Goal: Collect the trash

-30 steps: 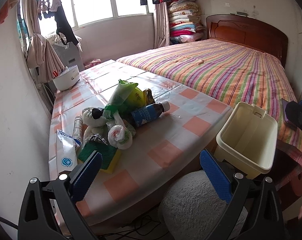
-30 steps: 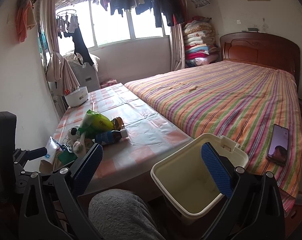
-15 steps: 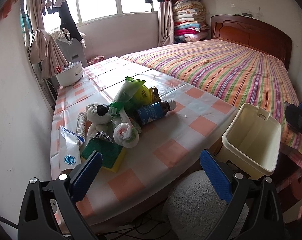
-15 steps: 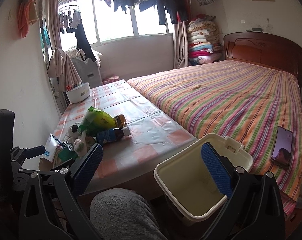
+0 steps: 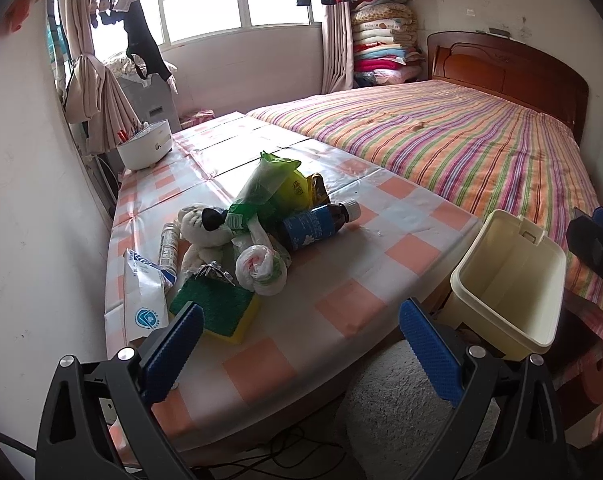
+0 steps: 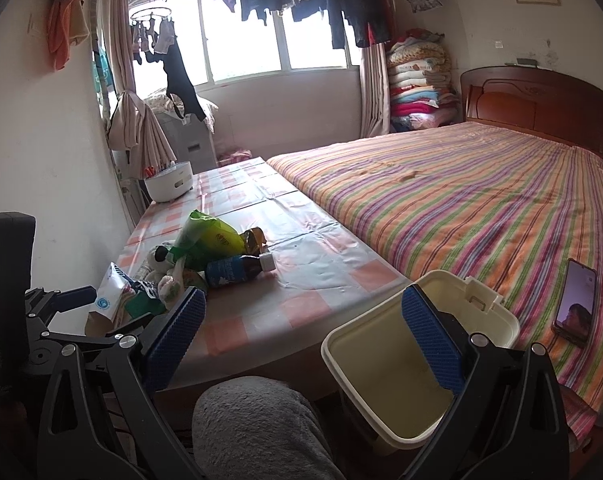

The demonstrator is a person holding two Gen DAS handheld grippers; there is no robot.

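A pile of trash lies on the checked table [image 5: 381, 300]: a dark bottle with a blue label [image 5: 317, 224], a green bag [image 5: 261, 188], a knotted white plastic bag [image 5: 259, 268], a green and yellow sponge [image 5: 217, 310], a white packet [image 5: 145, 288] and a small tube [image 5: 168, 246]. A cream bin [image 5: 509, 280] stands empty at the table's right corner. My left gripper [image 5: 301, 348] is open and empty, short of the pile. My right gripper [image 6: 303, 334] is open and empty, over the gap between the table and the bin [image 6: 385, 376]. The pile shows in the right wrist view, with the bottle [image 6: 237, 270].
A white stuffed toy [image 5: 201, 228] lies in the pile. A white round appliance [image 5: 143, 150] stands at the table's far end. A striped bed [image 5: 461, 148] adjoins the table, with a phone [image 6: 575, 304] on it. A grey knee [image 6: 257, 428] sits low between the grippers. Wall on the left.
Both grippers have risen and moved back a little, so the table and pile sit lower and nearer in view. Both stay open and empty.
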